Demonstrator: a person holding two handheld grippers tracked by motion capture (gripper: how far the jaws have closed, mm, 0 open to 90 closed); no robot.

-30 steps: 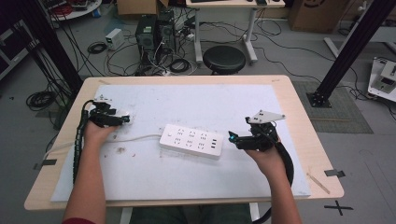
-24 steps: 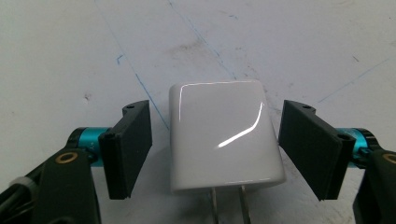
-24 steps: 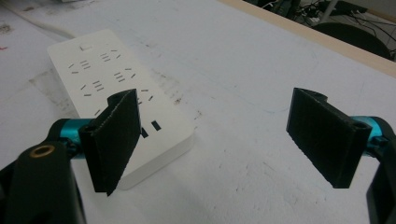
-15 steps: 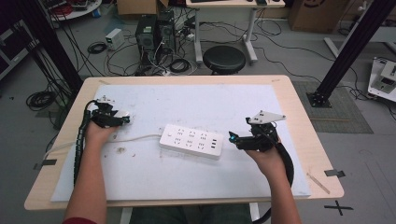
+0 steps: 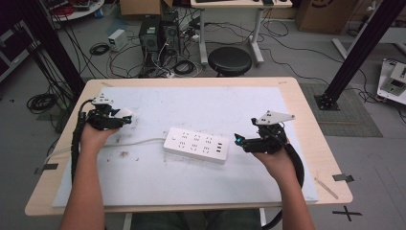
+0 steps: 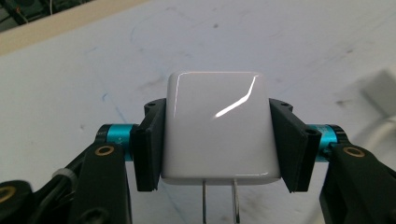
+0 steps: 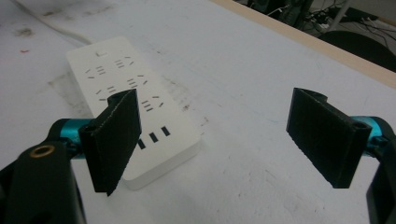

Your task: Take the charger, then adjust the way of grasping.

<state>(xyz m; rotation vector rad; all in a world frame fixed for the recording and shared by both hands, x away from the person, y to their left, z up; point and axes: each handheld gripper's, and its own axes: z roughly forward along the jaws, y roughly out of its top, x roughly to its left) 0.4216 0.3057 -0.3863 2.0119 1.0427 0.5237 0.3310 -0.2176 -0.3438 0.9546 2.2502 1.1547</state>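
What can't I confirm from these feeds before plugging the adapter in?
- Charger plug prongs, left gripper view: tips cut off by the bottom edge.
- Power strip cord, high view: its far end passes behind the left hand.
- Strip's near end, right gripper view: partly behind the right gripper jaw.

Left claw (image 5: 125, 116) slightly farther forward

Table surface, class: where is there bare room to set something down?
Free: the white mat beyond the power strip, and the near strip between the forearms. Crowded: the middle row, left hand-held gripper with charger, strip, right hand-held gripper.
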